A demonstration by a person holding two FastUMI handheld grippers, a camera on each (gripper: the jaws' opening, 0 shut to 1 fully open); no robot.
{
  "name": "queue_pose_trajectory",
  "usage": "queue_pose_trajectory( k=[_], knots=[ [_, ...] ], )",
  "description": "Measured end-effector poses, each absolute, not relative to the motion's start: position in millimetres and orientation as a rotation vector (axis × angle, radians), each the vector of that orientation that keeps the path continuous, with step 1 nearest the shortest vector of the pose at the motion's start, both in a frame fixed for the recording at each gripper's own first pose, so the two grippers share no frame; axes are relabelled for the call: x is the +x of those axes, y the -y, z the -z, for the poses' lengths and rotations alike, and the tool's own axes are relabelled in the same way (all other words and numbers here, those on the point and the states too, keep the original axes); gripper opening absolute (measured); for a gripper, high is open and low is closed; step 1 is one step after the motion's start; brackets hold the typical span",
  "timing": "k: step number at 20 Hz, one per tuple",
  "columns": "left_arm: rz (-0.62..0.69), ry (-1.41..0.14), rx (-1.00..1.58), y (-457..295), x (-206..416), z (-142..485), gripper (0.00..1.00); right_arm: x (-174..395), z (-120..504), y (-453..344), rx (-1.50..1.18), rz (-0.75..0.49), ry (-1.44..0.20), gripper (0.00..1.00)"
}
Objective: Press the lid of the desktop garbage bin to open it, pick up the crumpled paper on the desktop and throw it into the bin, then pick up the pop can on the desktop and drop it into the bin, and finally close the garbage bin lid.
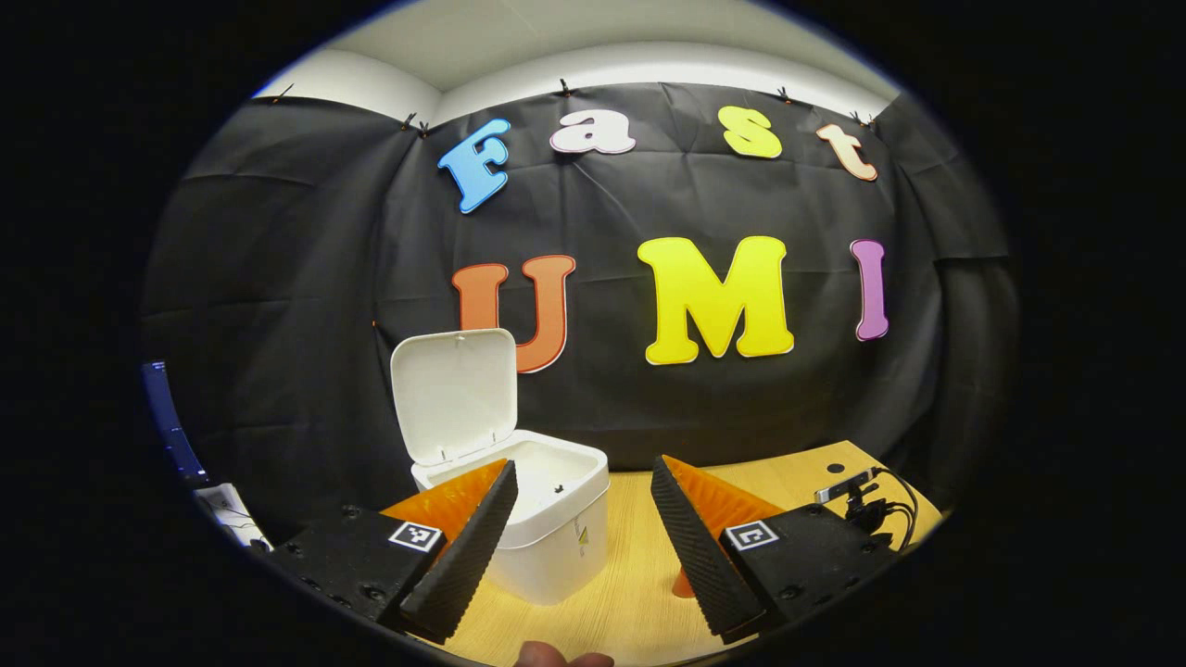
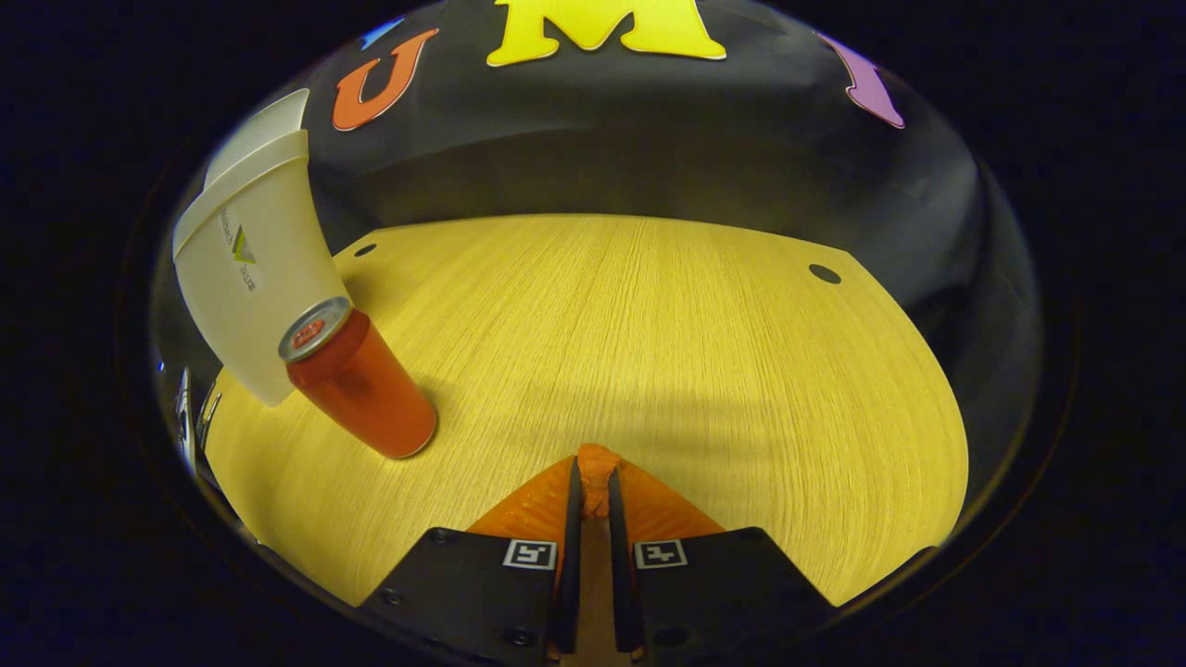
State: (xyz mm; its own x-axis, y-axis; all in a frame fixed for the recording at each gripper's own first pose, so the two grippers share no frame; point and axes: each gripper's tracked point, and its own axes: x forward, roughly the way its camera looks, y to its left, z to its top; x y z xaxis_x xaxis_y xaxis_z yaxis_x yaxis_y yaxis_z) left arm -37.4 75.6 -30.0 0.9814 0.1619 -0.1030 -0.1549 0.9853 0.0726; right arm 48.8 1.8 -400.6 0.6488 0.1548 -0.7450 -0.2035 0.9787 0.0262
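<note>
While my left claw (image 1: 584, 519) hangs released, its two fingers spread wide apart with nothing between them, the white plastic desktop garbage bin (image 1: 547, 533) sits just ahead of it on the pale wooden desktop (image 1: 630, 593); the bin's square white lid (image 1: 454, 394) is swung up and stands nearly upright behind the open mouth, hinged along the far edge; my left finger (image 1: 463, 556) crosses in front of the bin's near corner, though I cannot tell whether it touches; a small triangular mark shows on the bin's front wall, too small to read; a small black device with cables (image 1: 857, 496) lies toward the desktop's far right corner.

From my right claw (image 2: 593, 482), clenched with its fingers drawn almost together and nothing I can make out between them, the red metal pop can (image 2: 361, 384) stands on the desktop near the bin's wall (image 2: 255, 278); I cannot tell if they touch; the can's long axis runs upright, its silver top with a red tab facing up, and the lens makes it lean to the left; the bin's wall carries a small green-and-dark triangular logo with a line of tiny lettering I cannot read; two dark round holes (image 2: 824, 273) mark the desktop's far edge.
</note>
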Motion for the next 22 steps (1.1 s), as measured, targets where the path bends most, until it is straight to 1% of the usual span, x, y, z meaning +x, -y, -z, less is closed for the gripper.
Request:
queue_pose_trajectory(
  k=[5, 10, 13, 15, 16, 17, 18, 22],
  knots=[
    [-0.146, -0.106, 0.056, -82.1, -37.1, 34.0, 0.95, 57.0, 341.3, -3.8, -0.021, -0.182, -0.74, 0.16],
    [-0.117, -0.094, 0.05, -85.4, -34.3, 38.6, 0.95, 69.3, 256.3, -8.0, 0.0, -0.177, -0.605, 0.16],
    [-0.103, -0.096, 0.045, -87.9, -33.4, 42.6, 0.95, 79.7, 202.7, -21.7, 0.006, -0.203, -0.519, 0.16],
    [-0.098, -0.089, 0.043, -90.0, -32.6, 41.3, 0.95, 81.8, 174.0, -30.2, 0.006, -0.218, -0.488, 0.16],
    [-0.096, -0.088, 0.039, -90.9, -32.2, 41.7, 0.95, 85.7, 160.2, -36.8, 0.001, -0.223, -0.474, 0.14],
    [-0.096, -0.086, 0.035, -92.5, -32.0, 41.3, 0.95, 87.9, 145.8, -45.6, 0.005, -0.24, -0.451, 0.14],
    [-0.098, -0.084, 0.031, -94.3, -31.8, 40.8, 0.95, 90.4, 132.0, -54.3, 0.0, -0.256, -0.43, 0.16],
    [-0.123, -0.07, 0.031, -106.7, -31.9, 35.4, 0.95, 103.5, 81.7, -98.1, -0.015, -0.336, -0.313, 0.16]
  ],
)
